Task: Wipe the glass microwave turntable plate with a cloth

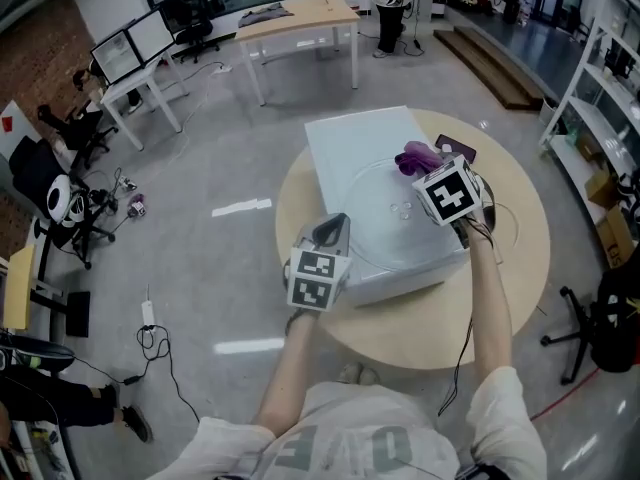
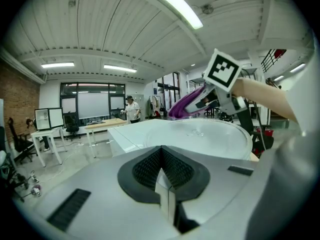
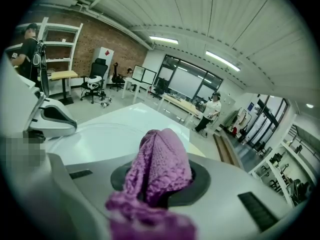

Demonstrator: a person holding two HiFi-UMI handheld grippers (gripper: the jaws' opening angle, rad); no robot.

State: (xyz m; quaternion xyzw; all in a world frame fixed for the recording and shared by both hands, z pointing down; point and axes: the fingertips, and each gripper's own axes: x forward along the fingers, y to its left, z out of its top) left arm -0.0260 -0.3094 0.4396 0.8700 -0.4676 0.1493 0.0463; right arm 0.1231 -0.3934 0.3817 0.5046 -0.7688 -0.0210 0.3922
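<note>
The right gripper (image 1: 428, 171) has its jaws closed on the purple cloth (image 1: 418, 156), held at the far right rim of the glass turntable plate (image 1: 385, 218). The plate lies on a white appliance (image 1: 350, 138) on the round surface (image 1: 500, 288). The left gripper (image 1: 333, 230), jaws closed together, sits at the plate's near left edge.

1. The cloth (image 3: 160, 164) is showing purple, in a nubbly knit, clamped between the jaws of the right gripper (image 3: 161, 184).
2. The glass turntable plate (image 1: 385, 218) is lying clear and colourless, letting through the white of the slab (image 1: 345, 138) beneath it.
3. The left gripper (image 2: 161, 166) and the right gripper are both wearing pale grey bodies, ribbed black pads (image 2: 145, 169) and black-and-white square markers.
4. The round table (image 1: 510, 268) is showing pale beige, and the floor (image 1: 230, 158) around it a glossy grey.
5. The brick wall (image 3: 100, 39) is standing reddish-brown under a white ribbed ceiling (image 3: 200, 14).
</note>
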